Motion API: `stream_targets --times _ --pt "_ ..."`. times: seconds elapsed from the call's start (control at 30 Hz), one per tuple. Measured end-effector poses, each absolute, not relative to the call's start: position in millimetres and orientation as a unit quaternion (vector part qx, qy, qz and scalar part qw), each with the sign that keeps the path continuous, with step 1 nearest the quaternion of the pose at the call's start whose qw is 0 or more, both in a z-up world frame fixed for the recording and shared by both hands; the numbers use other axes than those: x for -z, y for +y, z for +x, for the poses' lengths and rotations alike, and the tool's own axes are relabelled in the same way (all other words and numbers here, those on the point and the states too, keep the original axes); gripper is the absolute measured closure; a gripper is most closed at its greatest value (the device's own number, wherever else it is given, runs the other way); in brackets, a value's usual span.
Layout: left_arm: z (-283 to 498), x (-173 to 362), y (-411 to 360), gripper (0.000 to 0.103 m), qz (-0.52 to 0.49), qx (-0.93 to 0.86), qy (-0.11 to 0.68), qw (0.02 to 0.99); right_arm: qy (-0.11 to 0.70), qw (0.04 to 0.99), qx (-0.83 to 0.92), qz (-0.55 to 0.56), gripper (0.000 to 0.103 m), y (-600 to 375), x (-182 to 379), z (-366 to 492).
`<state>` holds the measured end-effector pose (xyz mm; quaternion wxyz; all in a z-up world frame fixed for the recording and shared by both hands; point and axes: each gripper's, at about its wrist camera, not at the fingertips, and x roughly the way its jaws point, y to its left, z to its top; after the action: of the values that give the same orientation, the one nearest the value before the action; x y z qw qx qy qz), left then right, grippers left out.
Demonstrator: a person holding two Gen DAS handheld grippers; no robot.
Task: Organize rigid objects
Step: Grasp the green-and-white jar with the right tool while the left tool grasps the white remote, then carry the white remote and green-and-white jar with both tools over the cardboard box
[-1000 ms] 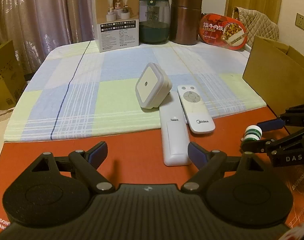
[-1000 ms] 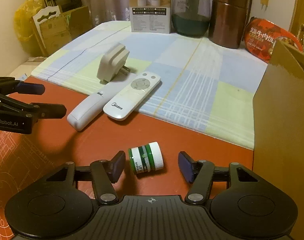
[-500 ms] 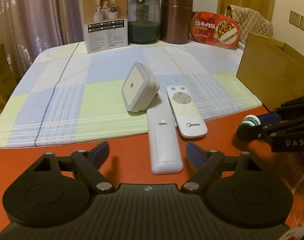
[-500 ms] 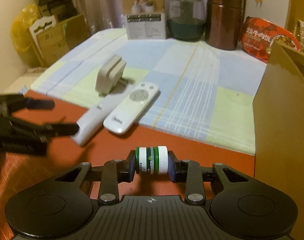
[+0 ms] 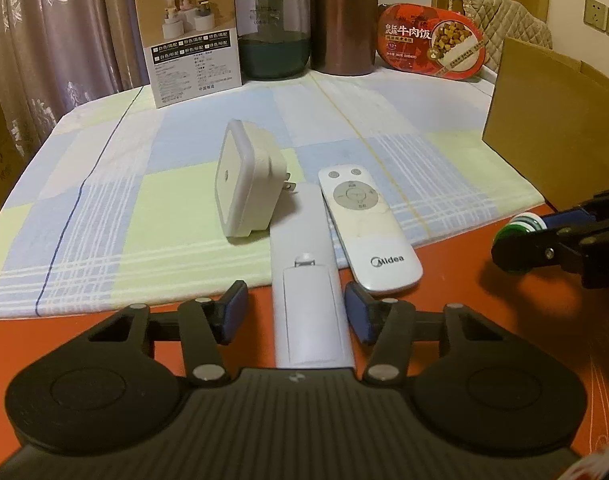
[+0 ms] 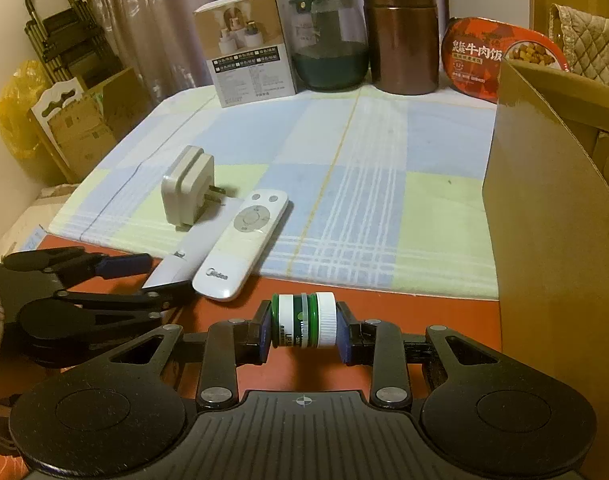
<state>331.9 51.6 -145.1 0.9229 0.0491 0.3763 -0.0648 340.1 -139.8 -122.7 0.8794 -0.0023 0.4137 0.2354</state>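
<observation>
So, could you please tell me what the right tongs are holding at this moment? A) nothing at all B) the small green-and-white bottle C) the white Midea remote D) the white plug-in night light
B: in the right wrist view the right tongs are shut on the small green-and-white bottle, with a pad pressed against each of its ends.

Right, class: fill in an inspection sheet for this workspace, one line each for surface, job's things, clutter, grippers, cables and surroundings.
Surface: orange table, checked cloth over the far part.
Job's things: long white remote, Midea remote, plug-in night light, small green-and-white jar.
Clutter: printed box, glass jar, brown canister, beef rice pack.
Grippers: left gripper closing around the long white remote, pads not yet touching; right gripper shut on the jar.
Cables: nothing seen.
Surroundings: cardboard box, curtain.
</observation>
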Motion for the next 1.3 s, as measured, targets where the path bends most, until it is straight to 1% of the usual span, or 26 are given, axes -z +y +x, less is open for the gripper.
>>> stream_targets --times 0.2,0.27,0.7,1.3 --pt "336.8 146.4 46.6 0.063 0.053 0.063 0.368 0.926 0.409 0.883 -0.23 -0.001 0.074 -139.4 122.4 341.9" --pt "337.2 145.9 46.3 0.069 0.05 0.066 0.368 0.926 0.408 0.884 -0.229 0.001 0.074 -139.1 122.5 342.7" --pt "317.0 130.9 58.0 0.07 0.017 0.057 0.398 0.915 0.402 0.889 -0.219 0.014 0.074 -144.4 115.4 339.6" --pt "260.0 104.5 63.9 0.07 -0.041 0.041 0.395 0.917 0.389 0.894 -0.219 0.032 0.074 -149.2 94.8 303.6"
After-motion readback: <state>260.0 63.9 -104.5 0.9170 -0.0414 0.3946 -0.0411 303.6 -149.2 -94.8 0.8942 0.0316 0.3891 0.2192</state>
